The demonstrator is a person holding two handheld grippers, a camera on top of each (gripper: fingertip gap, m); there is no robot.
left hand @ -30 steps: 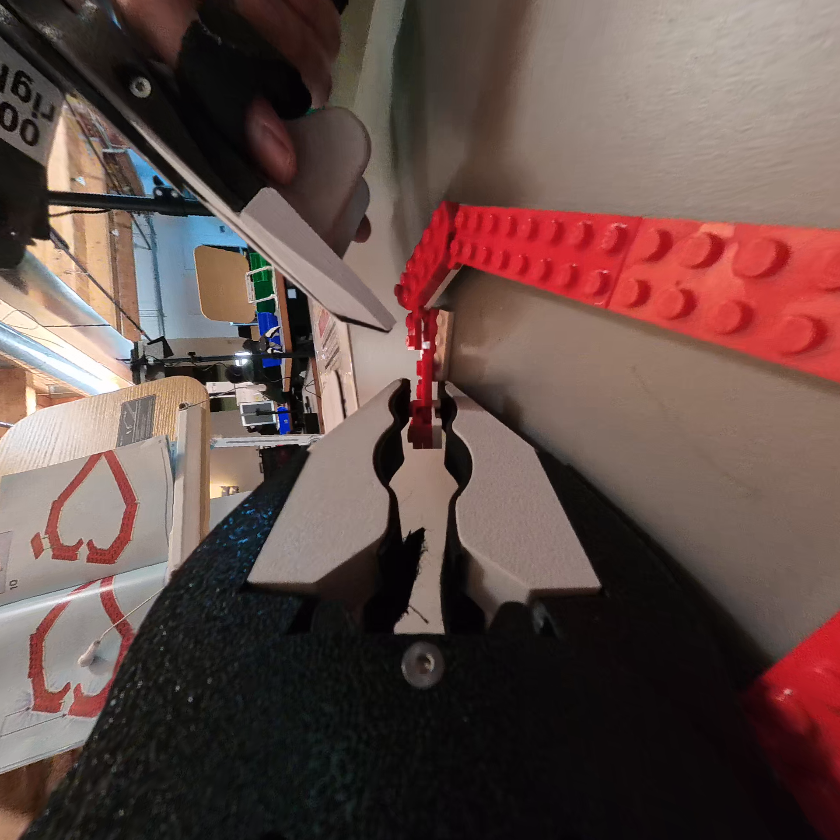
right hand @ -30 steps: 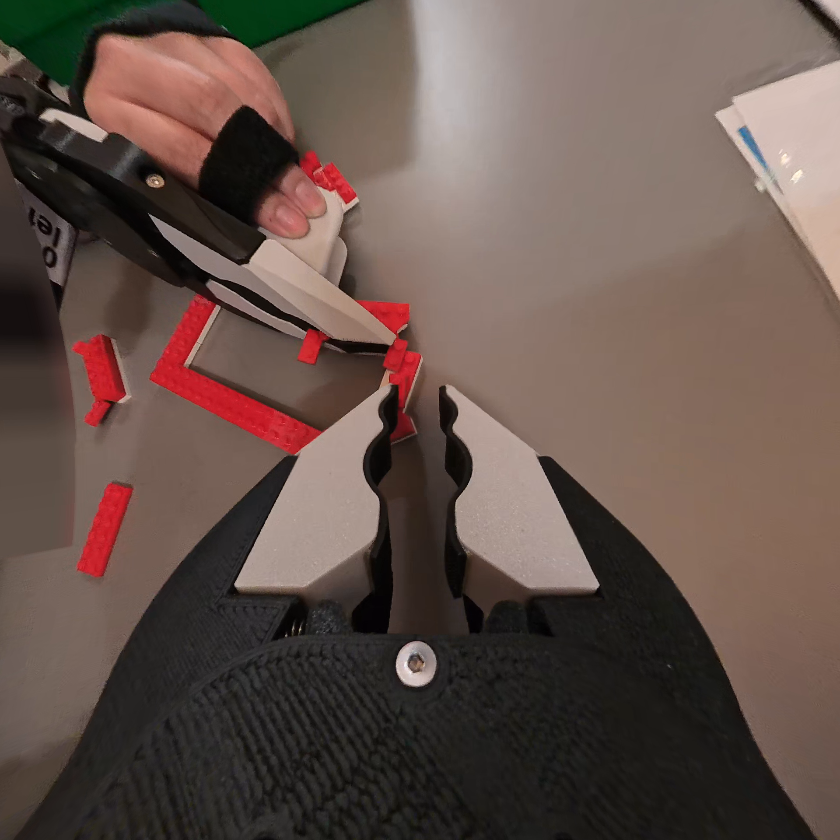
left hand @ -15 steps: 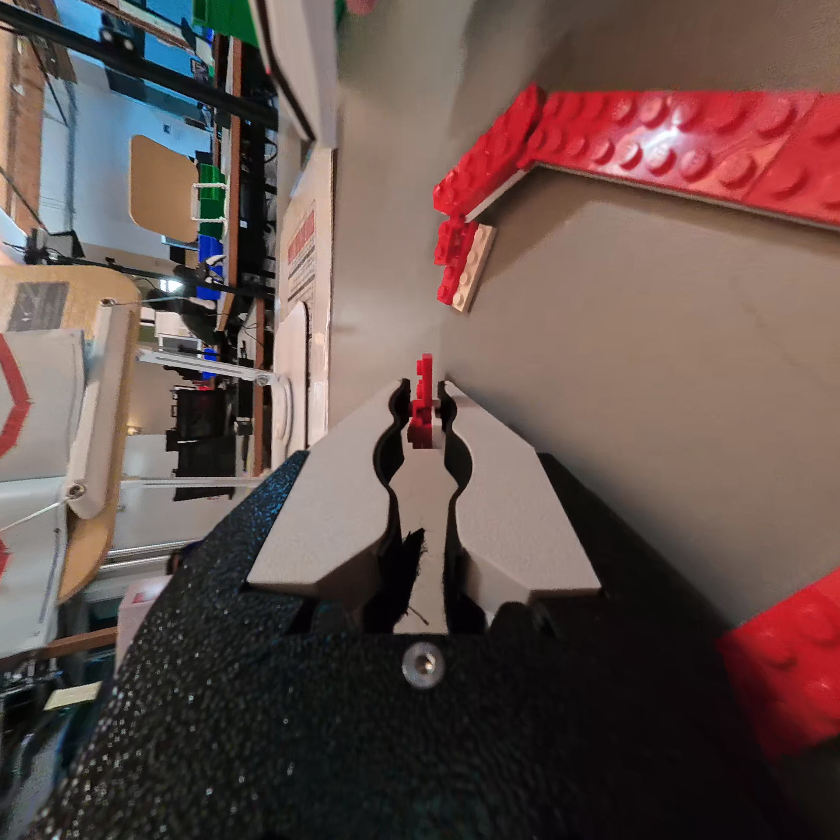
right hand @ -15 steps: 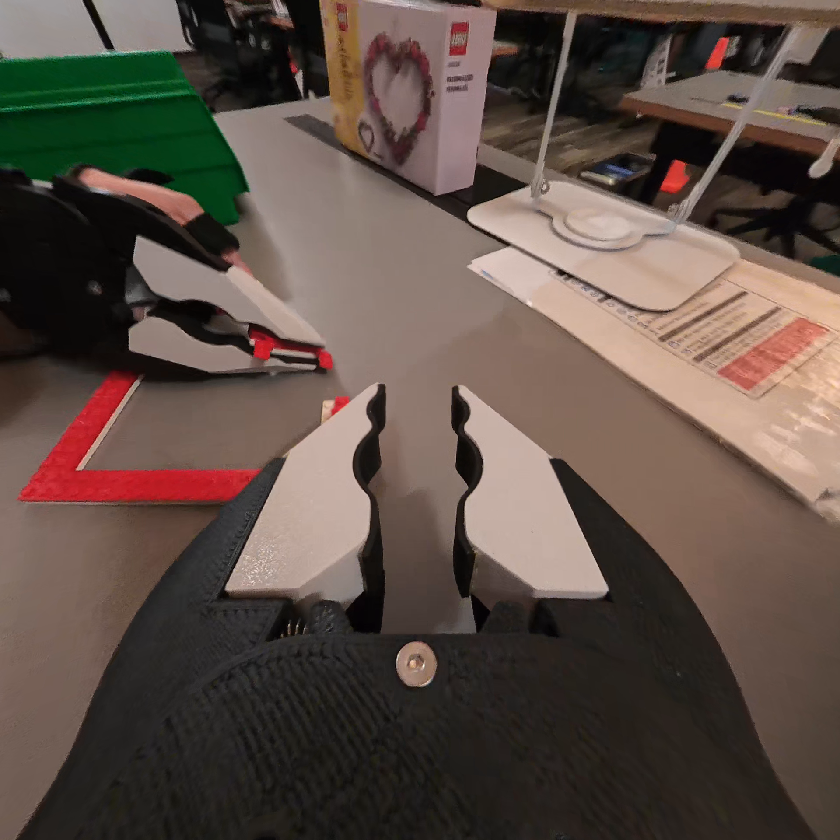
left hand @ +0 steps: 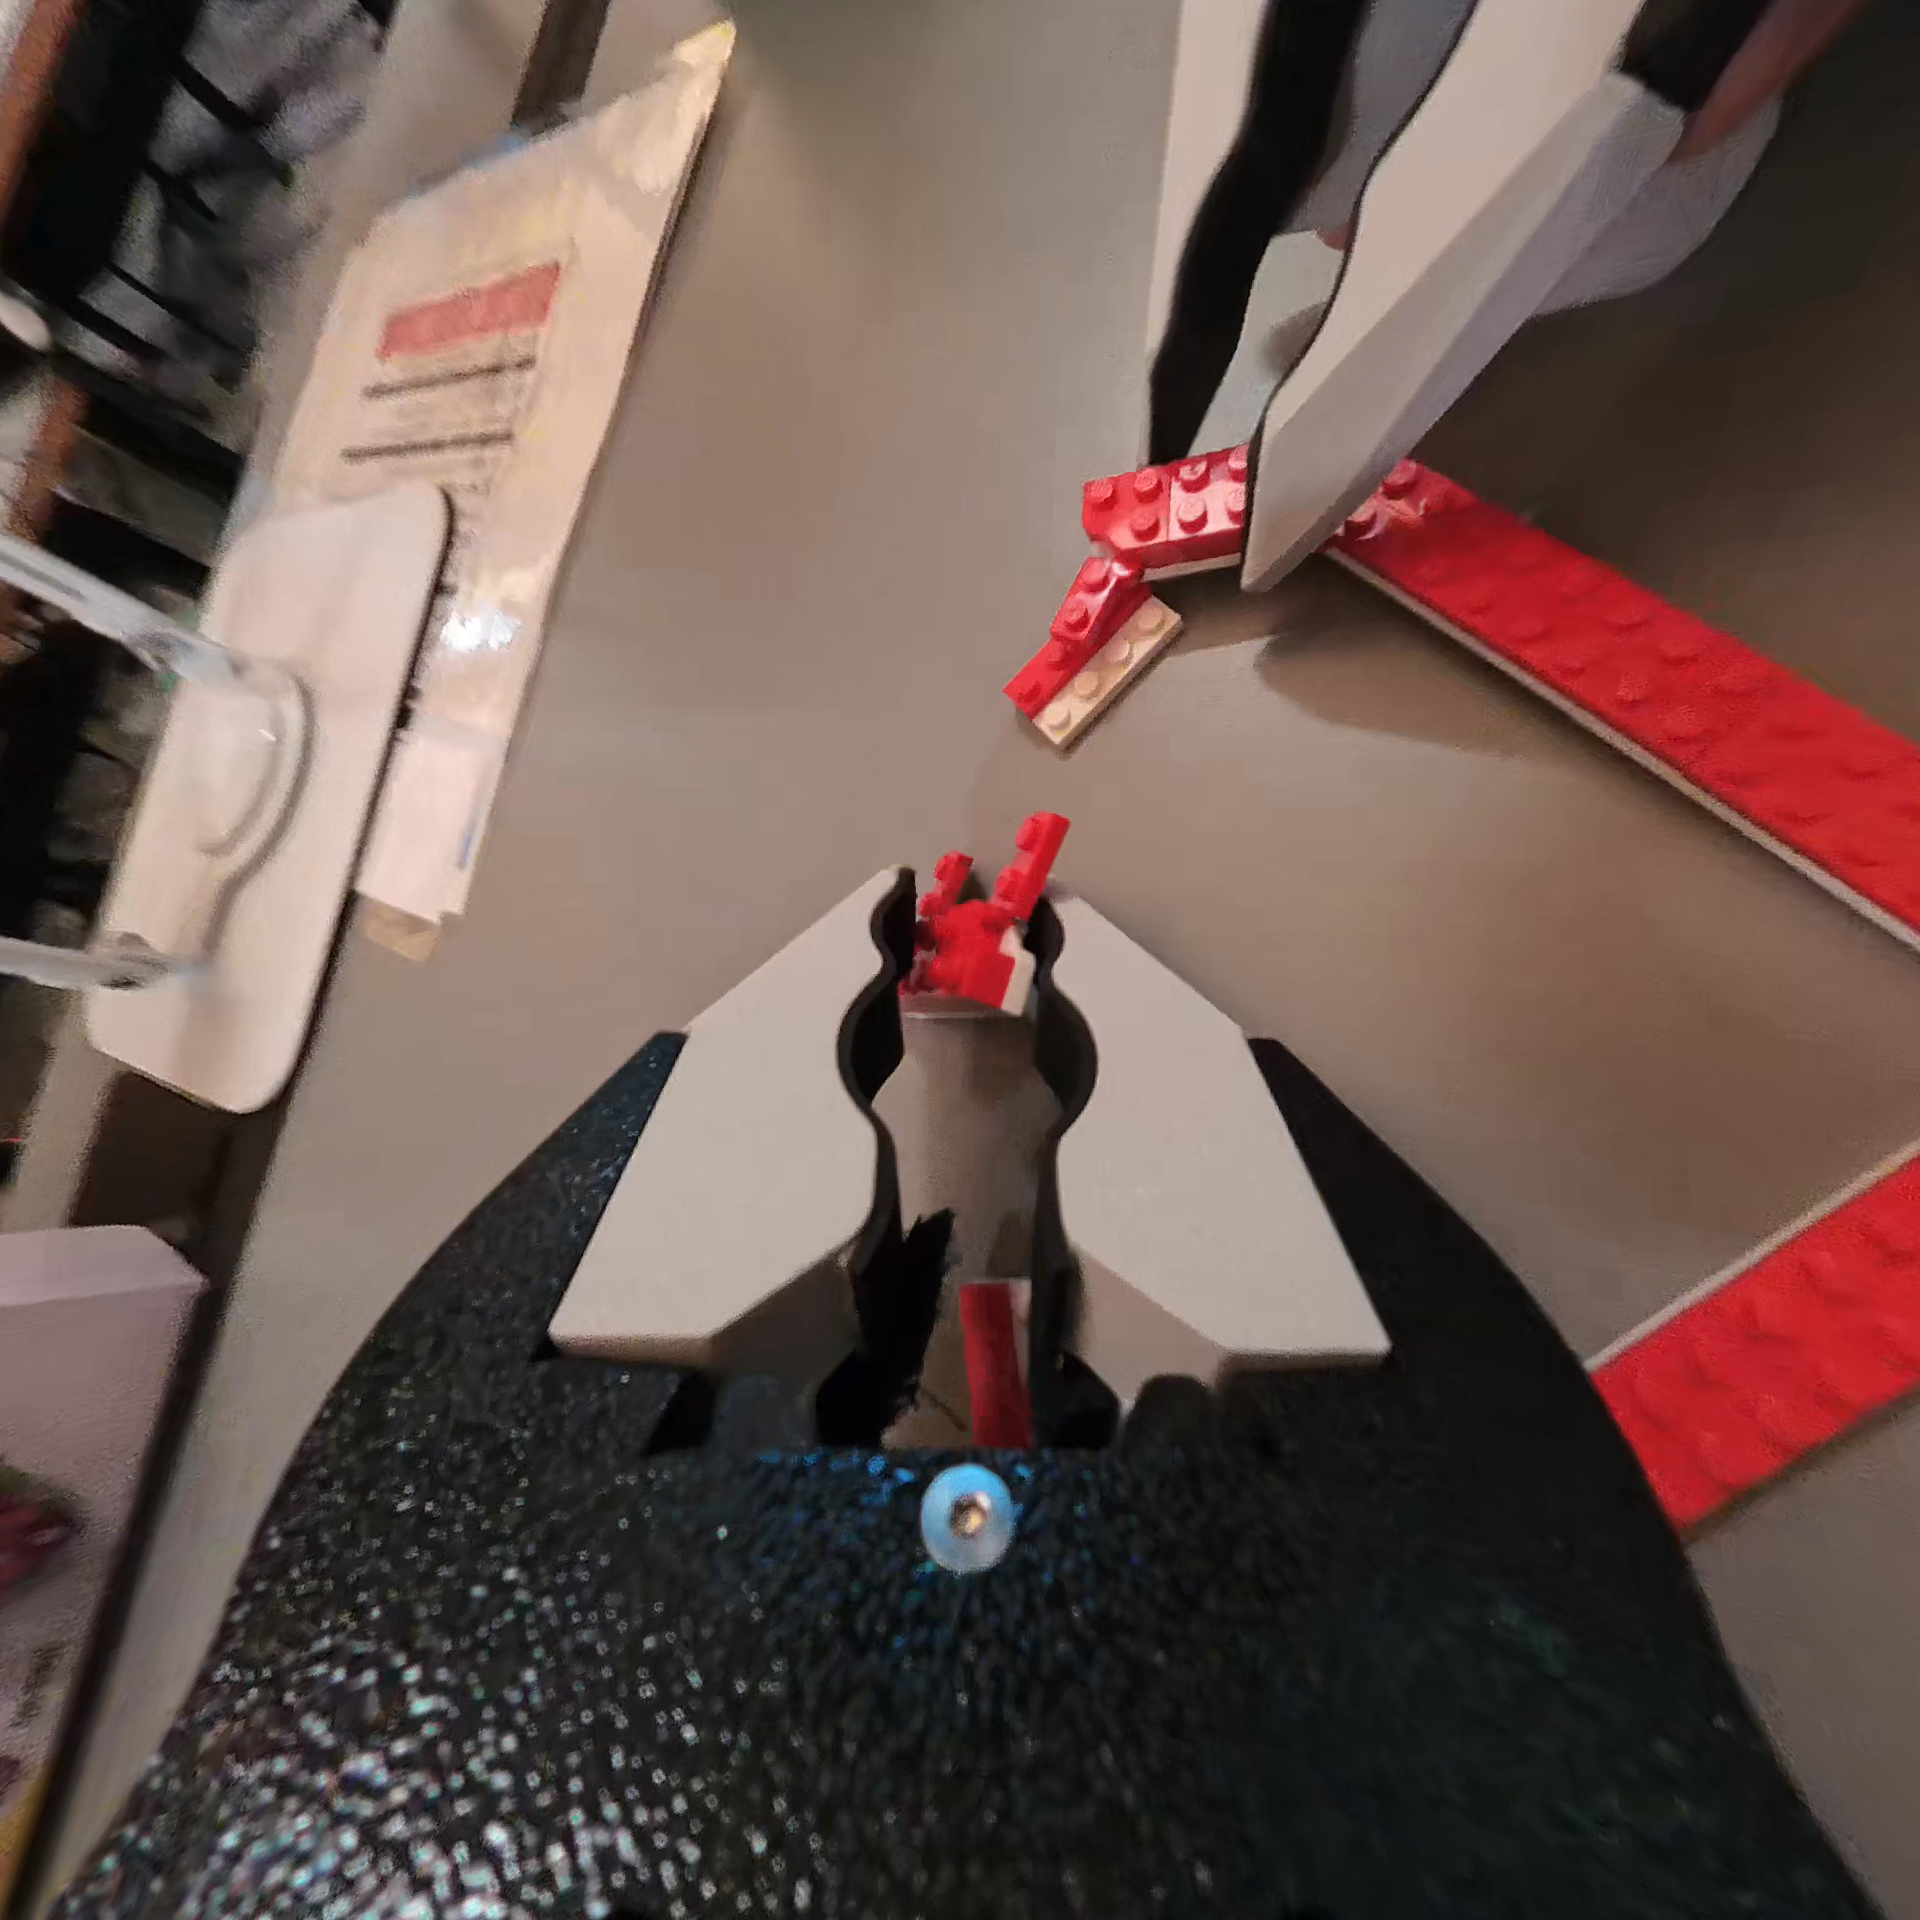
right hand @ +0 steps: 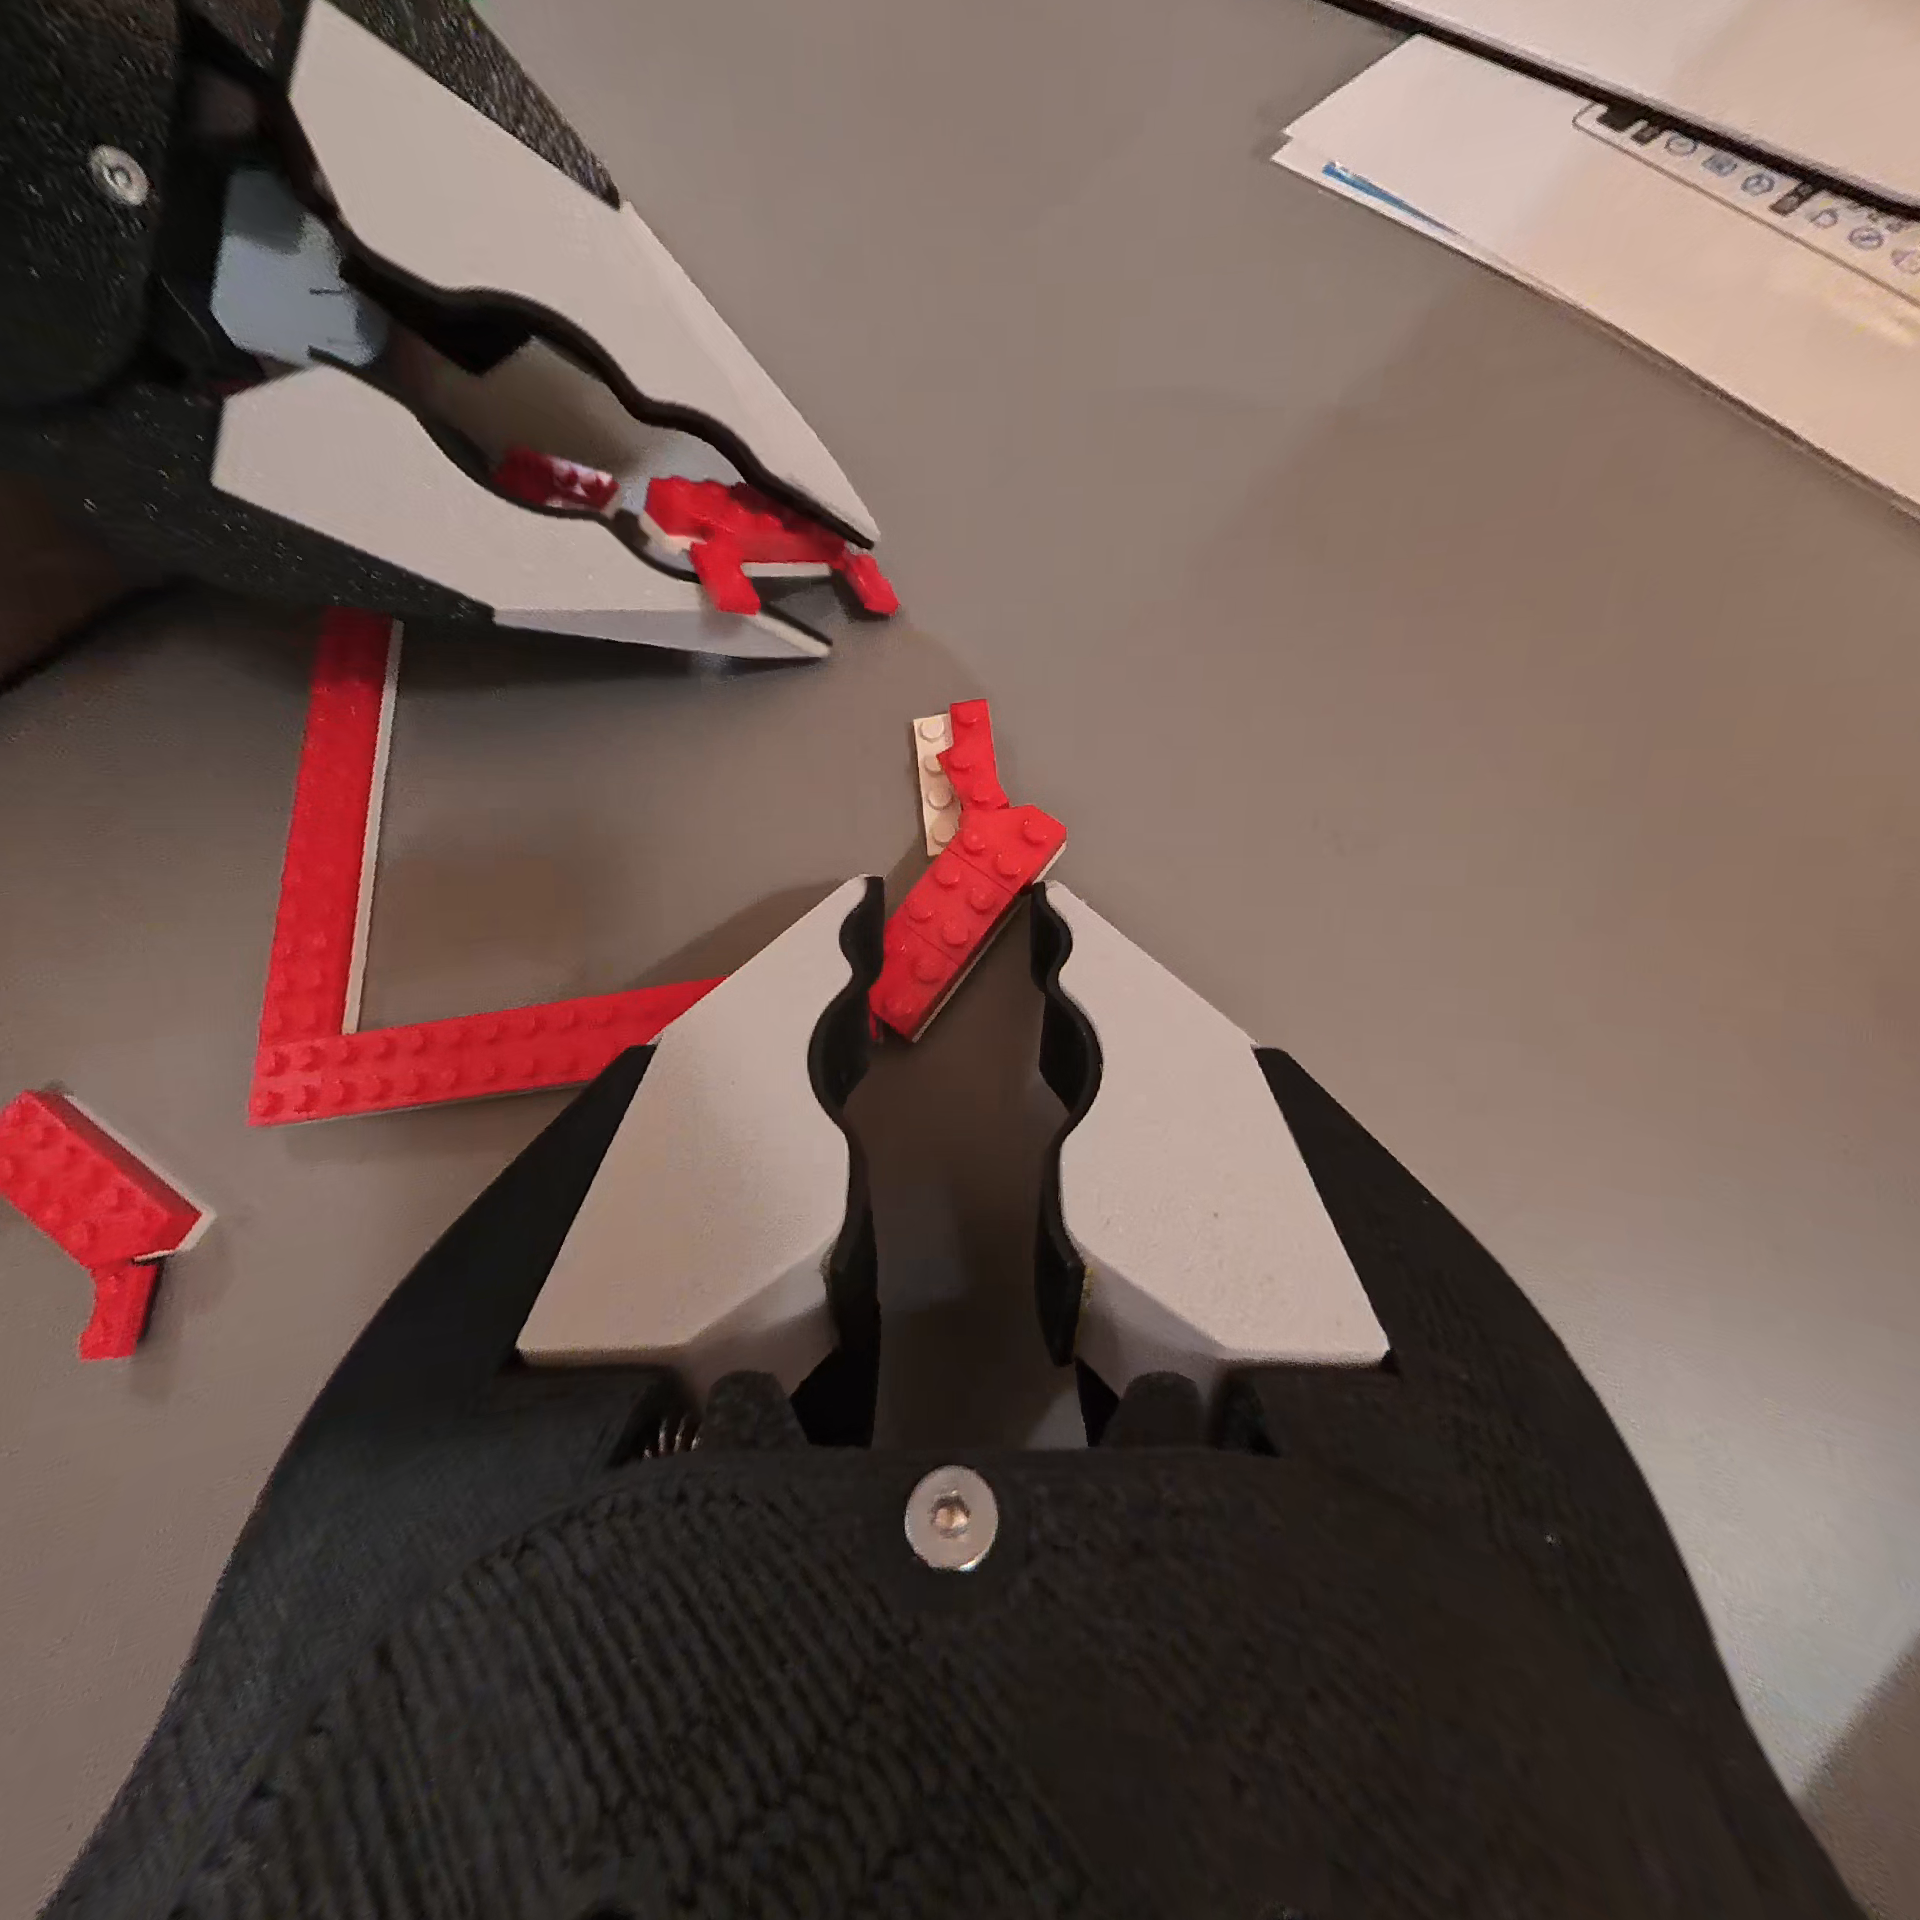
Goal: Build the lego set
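Observation:
My left gripper (left hand: 971,899) is shut on a small red lego piece (left hand: 977,935) and holds it just above the grey table; it also shows in the right wrist view (right hand: 842,587). My right gripper (right hand: 951,894) is open, with its fingers on either side of the jointed end (right hand: 966,914) of the red lego frame (right hand: 332,935). A tan plate (right hand: 935,779) sits at that end. In the left wrist view the right gripper (left hand: 1221,509) stands over the frame end (left hand: 1101,644), a short way beyond my held piece.
A loose red brick assembly (right hand: 83,1174) lies at the left of the frame. Another red strip (left hand: 1766,1351) runs at the lower right. Instruction sheets (right hand: 1662,208) and a white stand base (left hand: 260,727) lie at the table's far side. The tips of one gripper are about 7 centimeters away from the tips of the other. Between my right fingertips and the loose red brick assembly (right hand: 83,1174) there is roughly 15 centimeters.
The left gripper has drawn the small red piece away from the frame end and turned flat over the table. The right gripper swung up, then came back down astride the frame end.

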